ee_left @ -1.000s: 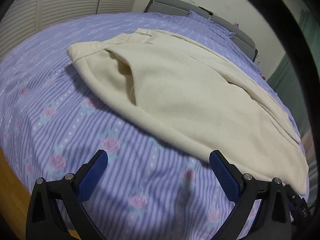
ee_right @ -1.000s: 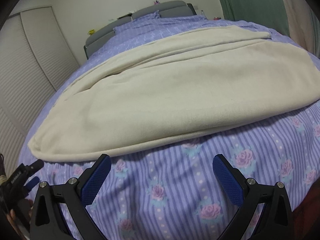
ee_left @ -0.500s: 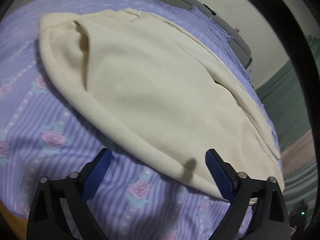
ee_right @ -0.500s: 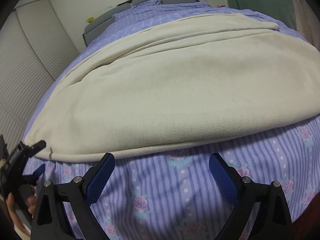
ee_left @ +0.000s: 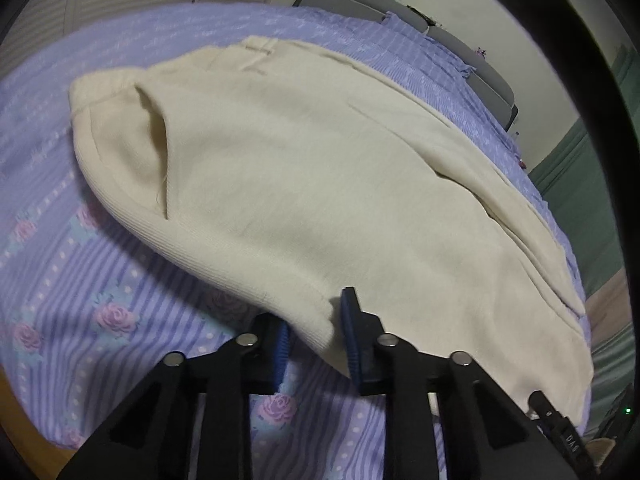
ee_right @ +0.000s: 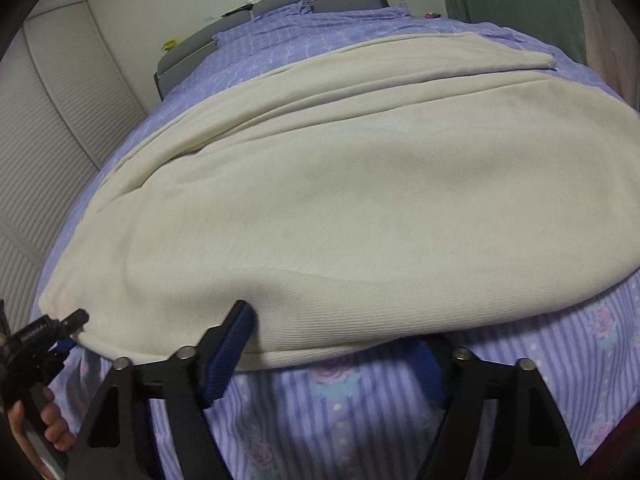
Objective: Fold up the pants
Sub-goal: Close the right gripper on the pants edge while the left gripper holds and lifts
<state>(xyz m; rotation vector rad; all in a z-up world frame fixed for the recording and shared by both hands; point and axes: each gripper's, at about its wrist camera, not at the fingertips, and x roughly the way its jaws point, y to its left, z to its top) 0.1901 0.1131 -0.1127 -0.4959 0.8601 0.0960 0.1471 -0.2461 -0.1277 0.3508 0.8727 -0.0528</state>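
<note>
Left wrist: pants (ee_left: 320,184) edge between hand-held gripper (ee_left: 316,340)

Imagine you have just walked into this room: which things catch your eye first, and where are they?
The cream pants spread flat across the middle of the bed dominate both views. Under them, the purple floral bedsheet runs back to a grey headboard. At the near edge, the left gripper has just been closing its jaws on the pants' hem, while the right gripper has been closing along the same edge.

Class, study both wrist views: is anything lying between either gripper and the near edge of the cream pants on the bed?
Nothing visible. The left gripper already pinches the pants at their near edge, and the right gripper, jaws just closing, straddles that edge with only the bedsheet beneath.
</note>
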